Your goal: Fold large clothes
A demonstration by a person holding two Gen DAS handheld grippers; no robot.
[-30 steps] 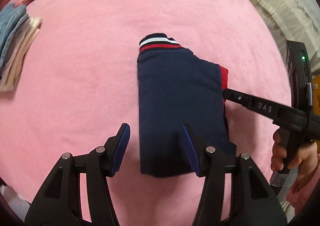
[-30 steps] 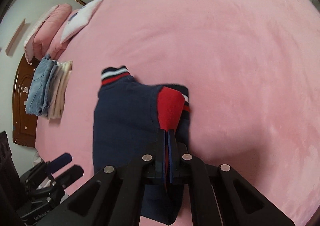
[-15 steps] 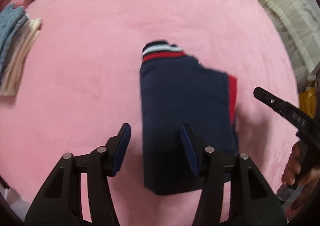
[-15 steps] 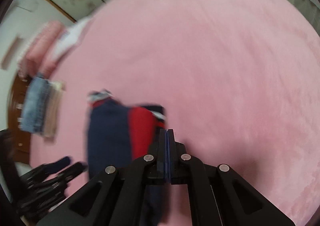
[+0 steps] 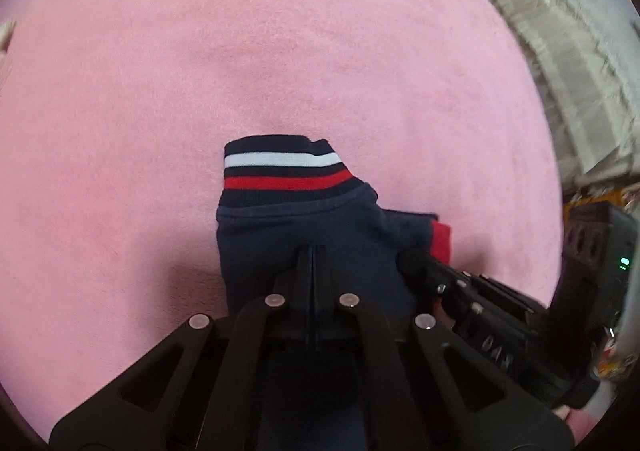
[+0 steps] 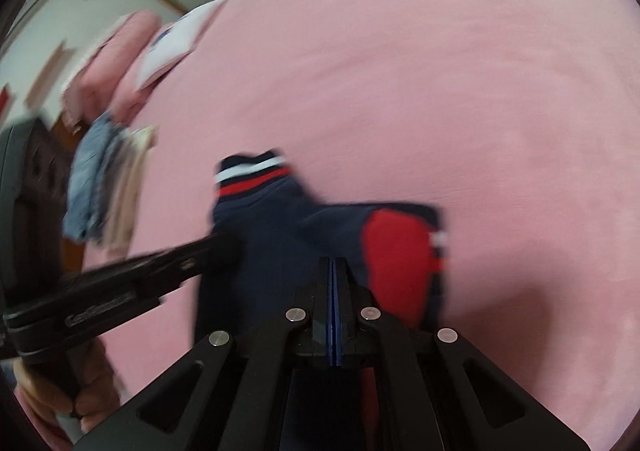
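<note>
A folded navy sweater [image 5: 300, 227] with a white-and-red striped collar [image 5: 280, 167] lies on the pink bedspread [image 5: 280, 51]. A red sleeve panel [image 6: 396, 251] shows at its right side. My left gripper [image 5: 312, 249] points down onto the navy cloth, its jaws closing fully together; no fabric shows between the pads. My right gripper [image 6: 332, 261] is shut, its tips over the sweater [image 6: 272, 227] beside the red panel. Each gripper appears in the other's view: the right gripper [image 5: 410, 261] reaches in from the right and the left gripper [image 6: 230, 249] from the left.
A stack of folded clothes [image 6: 104, 191], a white pillow [image 6: 176, 39] and a rolled pink quilt [image 6: 116, 63] lie at the far left of the bed. White lace bedding [image 5: 560, 51] borders the right. A person's hand [image 6: 80, 391] grips the left tool's handle.
My left gripper came down and forward onto the sweater and its jaws went from wide open to shut. The right gripper drew off to the side, then returned over the sweater, staying shut.
</note>
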